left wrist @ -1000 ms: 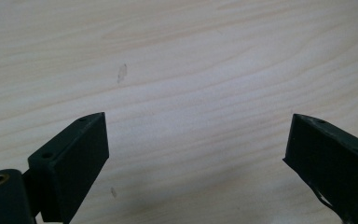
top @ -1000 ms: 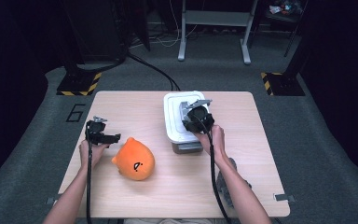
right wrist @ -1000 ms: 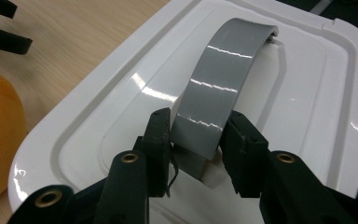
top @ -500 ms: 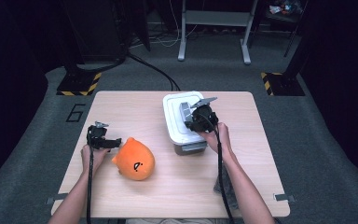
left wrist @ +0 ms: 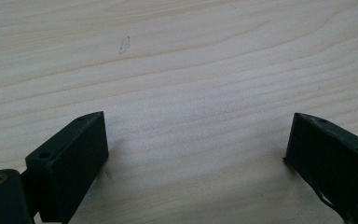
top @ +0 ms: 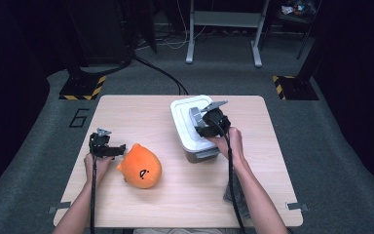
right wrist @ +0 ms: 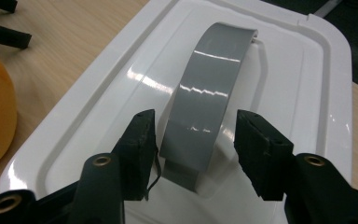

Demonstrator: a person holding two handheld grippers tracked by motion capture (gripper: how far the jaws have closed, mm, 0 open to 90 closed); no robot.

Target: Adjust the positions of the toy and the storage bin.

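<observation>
Right gripper view puts the grey handle [right wrist: 205,107] of the white lid [right wrist: 303,93] between our right gripper's [right wrist: 193,140] jaws, which have just been opening and stand apart, unclamped; its length runs straight ahead.

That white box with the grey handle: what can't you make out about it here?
- Contents: the lid covers the box in the high view.
- Near wall: partly behind the right tool and hand, high view.
- Handle base: cut off by the bottom edge, right gripper view.
</observation>
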